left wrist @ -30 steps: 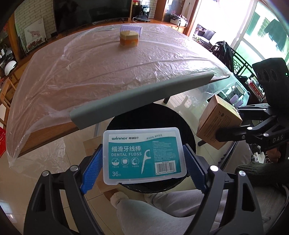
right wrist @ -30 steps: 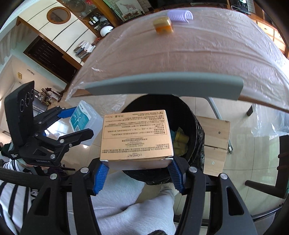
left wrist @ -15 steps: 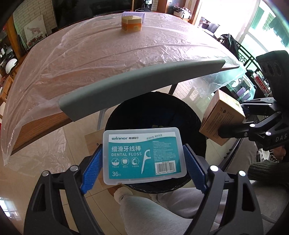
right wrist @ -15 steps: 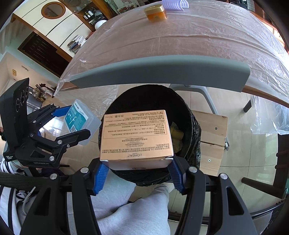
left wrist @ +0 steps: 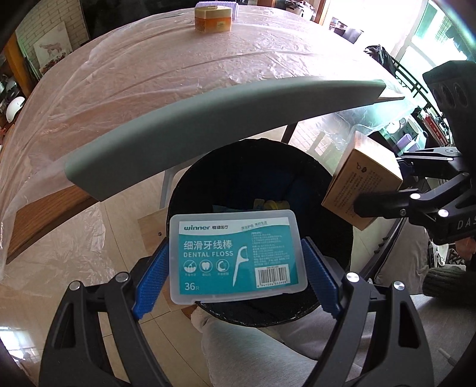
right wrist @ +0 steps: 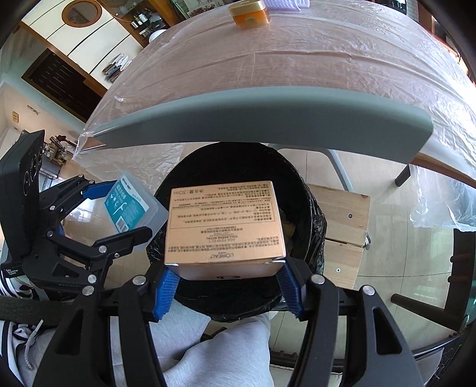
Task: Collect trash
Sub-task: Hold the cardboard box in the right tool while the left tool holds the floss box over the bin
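My left gripper (left wrist: 236, 262) is shut on a clear dental floss box (left wrist: 236, 254) with a teal label, held over the near rim of the black bin (left wrist: 336, 238). My right gripper (right wrist: 226, 268) is shut on a gold cardboard box (right wrist: 224, 223), held above the open bin (right wrist: 306, 208). The gold box also shows at the right of the left wrist view (left wrist: 361, 187), and the floss box at the left of the right wrist view (right wrist: 134, 208). Yellow trash lies in the bin's bottom.
A grey chair back (left wrist: 208, 119) curves above the bin. Behind it is a table under plastic sheet (left wrist: 148, 74), with an orange jar (left wrist: 212, 19) and a purple item at its far end. A wooden stool (right wrist: 342, 226) stands beside the bin. Grey-trousered legs are below.
Both grippers have moved lower and closer over the bin with their boxes still held. The bin's opening looks larger in both views.
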{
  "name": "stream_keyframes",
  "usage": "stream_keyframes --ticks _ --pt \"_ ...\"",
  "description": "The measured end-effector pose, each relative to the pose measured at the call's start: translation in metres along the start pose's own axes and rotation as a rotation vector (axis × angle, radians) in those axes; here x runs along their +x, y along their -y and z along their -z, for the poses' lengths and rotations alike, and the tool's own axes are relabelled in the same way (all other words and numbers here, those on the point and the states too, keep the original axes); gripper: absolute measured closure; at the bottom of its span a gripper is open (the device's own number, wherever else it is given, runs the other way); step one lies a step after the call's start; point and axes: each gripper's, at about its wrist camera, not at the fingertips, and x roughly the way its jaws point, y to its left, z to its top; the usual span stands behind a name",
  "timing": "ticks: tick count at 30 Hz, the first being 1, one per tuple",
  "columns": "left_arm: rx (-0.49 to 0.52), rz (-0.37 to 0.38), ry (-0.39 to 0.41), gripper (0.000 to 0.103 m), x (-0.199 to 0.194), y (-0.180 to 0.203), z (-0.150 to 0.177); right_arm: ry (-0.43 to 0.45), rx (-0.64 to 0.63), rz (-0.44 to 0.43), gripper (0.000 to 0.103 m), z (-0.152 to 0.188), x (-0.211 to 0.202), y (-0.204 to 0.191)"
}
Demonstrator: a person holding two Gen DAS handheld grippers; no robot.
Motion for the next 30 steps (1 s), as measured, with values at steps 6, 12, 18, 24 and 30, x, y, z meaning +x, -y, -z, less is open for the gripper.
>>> stream_keyframes --ticks 6,12,18,24,30 --pt "0.012 -0.008 -0.012 0.018 0.006 0.003 -0.003 -0.008 0.017 -0.009 0.045 -0.002 0.006 0.002" --pt "0.021 -0.018 -0.022 0.018 0.01 0.004 -0.003 -0.016 0.019 -0.015 0.045 -0.005 0.008 0.003" --pt "0.034 -0.026 -0.028 0.018 0.013 0.004 -0.005 -0.026 0.011 -0.021 0.045 -0.007 0.011 0.003" --pt "0.058 -0.035 -0.03 0.018 0.015 0.007 -0.007 -0.035 0.012 -0.018 0.045 -0.009 0.013 0.003" --pt "0.065 -0.037 -0.032 0.018 0.017 0.005 -0.006 -0.039 0.038 -0.02 0.045 -0.009 0.018 0.005"
